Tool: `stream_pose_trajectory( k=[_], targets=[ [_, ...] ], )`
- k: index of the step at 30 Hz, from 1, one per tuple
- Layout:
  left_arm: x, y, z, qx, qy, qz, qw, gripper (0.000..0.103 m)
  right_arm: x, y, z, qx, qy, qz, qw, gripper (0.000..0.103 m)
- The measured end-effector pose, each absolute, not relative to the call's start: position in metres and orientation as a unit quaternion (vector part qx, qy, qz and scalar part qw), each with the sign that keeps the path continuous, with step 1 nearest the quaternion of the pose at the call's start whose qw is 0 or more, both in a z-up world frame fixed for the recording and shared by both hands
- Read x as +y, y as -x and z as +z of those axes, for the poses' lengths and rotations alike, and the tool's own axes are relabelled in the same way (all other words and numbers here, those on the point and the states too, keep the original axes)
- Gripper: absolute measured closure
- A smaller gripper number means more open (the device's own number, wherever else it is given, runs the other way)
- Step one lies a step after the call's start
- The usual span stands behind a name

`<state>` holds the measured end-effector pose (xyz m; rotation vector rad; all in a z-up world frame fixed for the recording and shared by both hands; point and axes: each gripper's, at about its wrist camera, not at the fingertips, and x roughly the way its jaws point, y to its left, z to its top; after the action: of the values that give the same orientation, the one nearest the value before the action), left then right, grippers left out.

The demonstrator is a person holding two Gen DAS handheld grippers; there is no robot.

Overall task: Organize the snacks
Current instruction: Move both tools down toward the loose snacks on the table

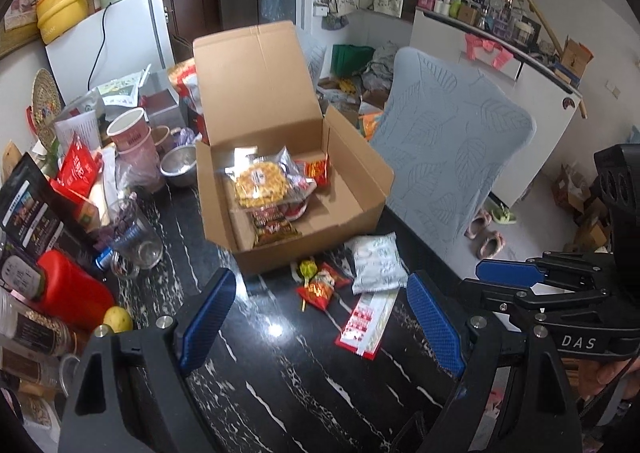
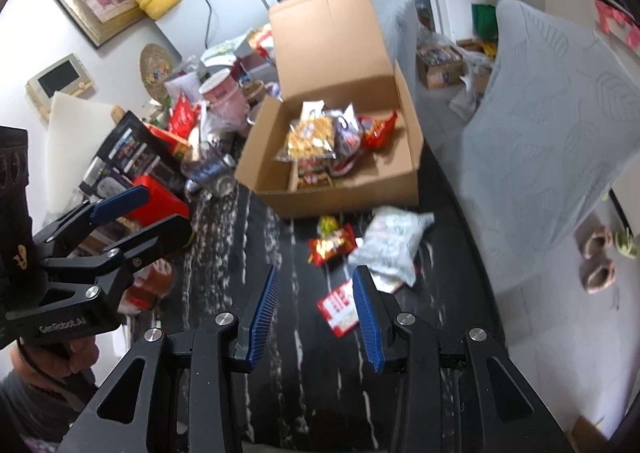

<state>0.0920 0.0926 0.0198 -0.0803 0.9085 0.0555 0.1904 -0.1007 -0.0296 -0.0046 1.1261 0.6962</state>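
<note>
Left wrist view
Left gripper: jaws wide, nothing between the blue pads, lower centre of the frame over the black marbled table.
Right gripper: enters at the right edge; jaws narrow, nothing seen between them.
Cardboard box: centre of the frame, lid flap upright behind it.
Snacks in box: a yellow noodle-snack pack lies on top of a dark packet; a small red packet sits to their right.
Loose snacks: in front of the box, a white pouch, a red packet with a lollipop just beside it, and a flat red-and-white packet nearest the lens.
Clutter at left: pink paper cups, steel bowl, glass mug, red container.
Chair: grey-covered, right of the box.

Right wrist view
Right gripper: jaws narrow but apart and empty, at the bottom centre; the flat red-and-white packet lies on the table just beyond the right pad.
Left gripper: left edge, gripped by a hand.
Box: upper centre, open, snacks heaped at its back left.
White pouch and red packet: between box and pads; view slightly blurred.
</note>
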Motion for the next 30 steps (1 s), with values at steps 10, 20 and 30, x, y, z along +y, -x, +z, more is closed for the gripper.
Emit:
stream_pose_trajectory(
  k=[10,20,30],
  targets=[
    [0.085,-0.093,-0.021,0.482,0.029,0.050,0.874,0.015,-0.103,-0.191,-0.070,0.564,0.027,0.298,0.770,0.053],
    [0.090,-0.106,-0.058,0.519,0.045,0.059,0.852,0.015,-0.095,-0.210,-0.099,0.592,0.041,0.288,0.751,0.041],
    [0.104,-0.121,-0.090,0.551,0.063,0.079,0.828,0.015,-0.084,-0.239,-0.125,0.615,0.044,0.268,0.740,0.027]
  ],
)
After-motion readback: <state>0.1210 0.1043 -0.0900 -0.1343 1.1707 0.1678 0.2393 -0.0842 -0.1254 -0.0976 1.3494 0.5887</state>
